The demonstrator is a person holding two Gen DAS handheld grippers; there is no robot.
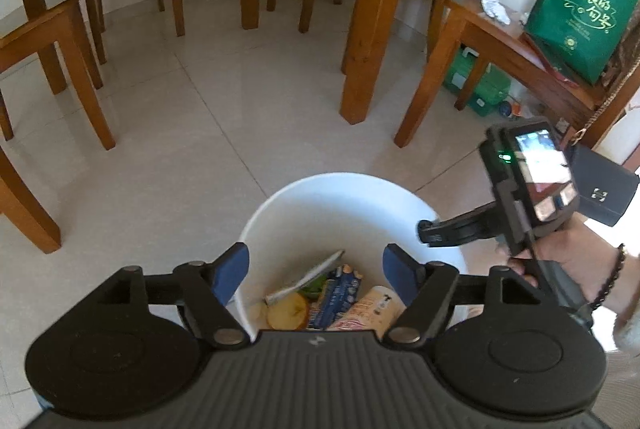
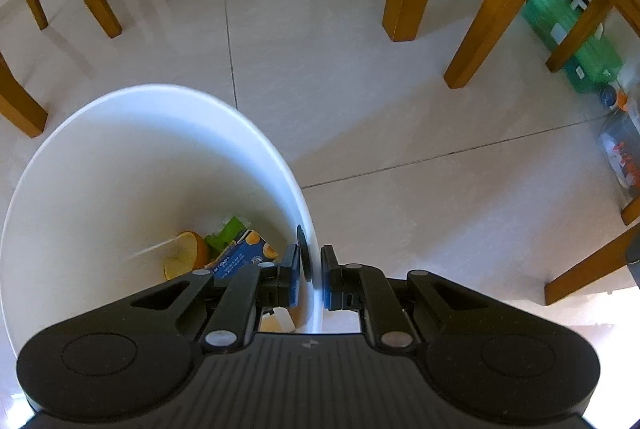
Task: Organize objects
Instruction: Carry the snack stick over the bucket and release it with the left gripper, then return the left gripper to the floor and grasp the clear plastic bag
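**Gripping the bin's rim**

Standing on the tiled floor [image 2: 400,117] among wooden chair and table legs is a white bin [image 2: 132,157], and both tools are at it. The right gripper [image 2: 311,271] is pinched onto the bin's rim at its right side, one finger inside the wall and one outside, the thin white edge caught between the blue pads. In the left camera that same gripper [image 1: 430,231] reaches in from the right to the rim, held by the person's right hand [image 1: 568,249].

The left gripper [image 1: 316,271] hangs above the bin's mouth with its jaws spread wide and nothing between them. Down in the bin [image 1: 332,201] lie an apple slice [image 1: 287,313], a blue carton [image 1: 334,299], a pale printed cup [image 1: 370,311] on its side and a scrap of green leaf [image 2: 224,233]. A green gift bag [image 1: 588,5] sits on a chair off to the right.
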